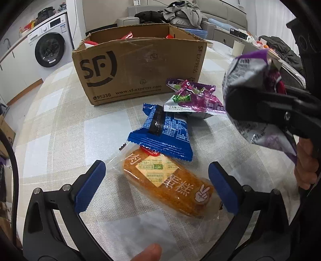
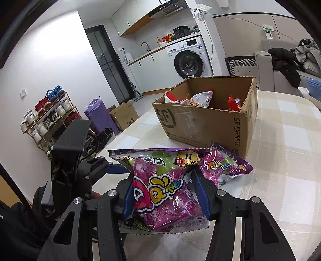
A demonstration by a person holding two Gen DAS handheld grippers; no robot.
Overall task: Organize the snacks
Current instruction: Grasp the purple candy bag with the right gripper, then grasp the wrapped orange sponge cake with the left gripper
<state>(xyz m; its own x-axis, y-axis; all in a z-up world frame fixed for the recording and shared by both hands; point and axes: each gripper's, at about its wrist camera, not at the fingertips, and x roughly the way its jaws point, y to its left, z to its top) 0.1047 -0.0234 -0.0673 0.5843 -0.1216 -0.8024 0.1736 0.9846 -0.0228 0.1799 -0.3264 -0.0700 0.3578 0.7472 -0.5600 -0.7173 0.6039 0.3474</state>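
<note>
An open cardboard box (image 1: 140, 66) stands on the checked table and holds several snack packs (image 2: 202, 98). My left gripper (image 1: 156, 186) is open, its blue pads either side of an orange cake in a clear wrapper (image 1: 168, 184) lying on the table. A blue packet (image 1: 166, 132) and a purple candy bag (image 1: 192, 96) lie between the cake and the box. My right gripper (image 2: 163, 192) is shut on another purple candy bag (image 2: 160, 192), held above the table; it also shows in the left wrist view (image 1: 258, 100).
The table (image 1: 60, 124) has a rounded edge at the left. A washing machine (image 2: 190, 60) and a kitchen counter stand behind the box. A sofa with clothes (image 1: 184, 14) stands beyond the table. A shoe rack (image 2: 50, 112) and floor boxes stand at the left.
</note>
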